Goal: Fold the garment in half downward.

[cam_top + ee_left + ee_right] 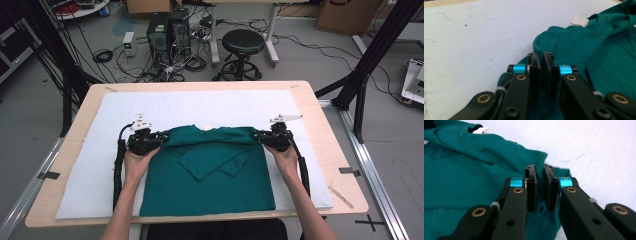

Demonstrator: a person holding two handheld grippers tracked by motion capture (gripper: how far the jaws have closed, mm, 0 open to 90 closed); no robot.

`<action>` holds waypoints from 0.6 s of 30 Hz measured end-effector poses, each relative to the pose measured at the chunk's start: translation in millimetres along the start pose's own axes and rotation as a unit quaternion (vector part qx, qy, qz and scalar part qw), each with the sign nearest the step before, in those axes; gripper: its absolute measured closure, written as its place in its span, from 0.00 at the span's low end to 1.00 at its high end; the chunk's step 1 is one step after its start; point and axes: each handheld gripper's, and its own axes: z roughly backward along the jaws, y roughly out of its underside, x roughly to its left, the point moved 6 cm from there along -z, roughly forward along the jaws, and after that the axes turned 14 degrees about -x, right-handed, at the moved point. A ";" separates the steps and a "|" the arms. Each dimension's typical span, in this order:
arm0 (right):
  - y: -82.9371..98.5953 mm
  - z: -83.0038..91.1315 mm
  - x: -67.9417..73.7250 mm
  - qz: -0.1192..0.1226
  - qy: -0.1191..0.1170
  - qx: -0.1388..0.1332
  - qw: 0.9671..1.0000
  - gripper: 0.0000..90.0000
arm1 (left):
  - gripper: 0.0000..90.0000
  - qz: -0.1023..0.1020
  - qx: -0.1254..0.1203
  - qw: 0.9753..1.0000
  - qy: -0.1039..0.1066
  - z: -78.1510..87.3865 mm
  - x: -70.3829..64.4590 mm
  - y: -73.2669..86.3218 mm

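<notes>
Left gripper (161, 139): at shirt's (210, 175) left shoulder, forearm reaching in from near edge; fingers (534, 72) narrow, pinching a fold of cloth. Right gripper (259, 136): at right shoulder, mirrored pose; fingers (532, 190) narrow, clamped on a ridge of cloth. Shirt: green, sleeves folded inward, flat on white mat (200, 105) over wooden worktop (320, 120). Beyond: stool (243, 42), computer towers (167, 30), floor cables.

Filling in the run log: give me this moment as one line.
left gripper: shut on green shirt | right gripper: shut on green shirt | shirt: sleeves folded in, on white mat
</notes>
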 end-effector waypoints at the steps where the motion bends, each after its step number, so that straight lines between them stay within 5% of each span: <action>1: 3.0 1.8 1.6 -0.002 -0.002 -0.001 1.000 0.93 | 0.94 -0.004 0.003 1.000 -0.001 0.7 -2.4 0.8; 18: 31.1 27.0 21.3 -0.014 -0.023 -0.016 1.000 0.93 | 0.94 -0.009 -0.017 1.000 0.024 28.8 -27.0 20.6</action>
